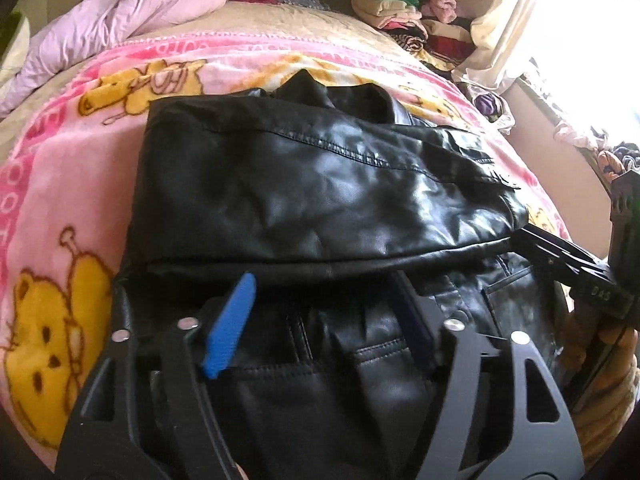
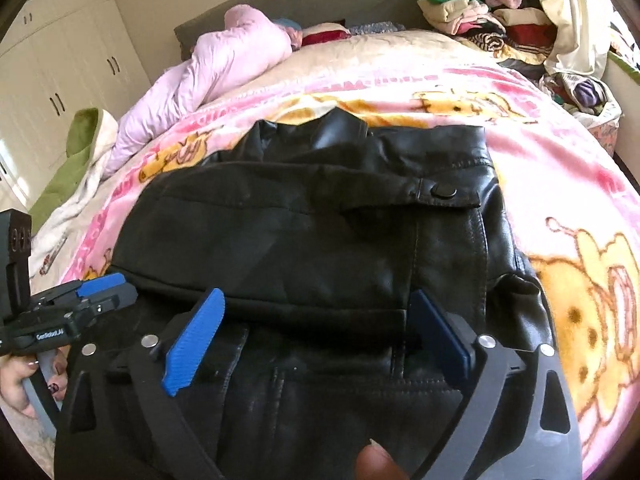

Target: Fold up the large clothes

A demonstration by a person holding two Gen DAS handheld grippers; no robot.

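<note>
A black leather jacket (image 1: 320,184) (image 2: 300,240) lies folded on a pink blanket with yellow bears (image 1: 72,184) (image 2: 560,184), its upper layer doubled over towards me. My left gripper (image 1: 322,280) stands open over the jacket's near part, just short of the folded edge; its blue pads (image 1: 230,324) touch nothing. My right gripper (image 2: 316,296) is open too, wide, at the same folded edge, with leather lying under the gap but not pinched. Each gripper shows in the other's view: the right gripper (image 1: 524,240) by the jacket's right corner, the left gripper (image 2: 112,290) by its left side.
A pale pink padded quilt (image 2: 208,76) lies at the bed's far left, and a green and white cloth (image 2: 76,160) hangs off the left edge. A pile of folded clothes (image 2: 480,12) sits at the far right. Cream wardrobe doors (image 2: 60,80) stand left; a bright window (image 1: 592,60) is on the right.
</note>
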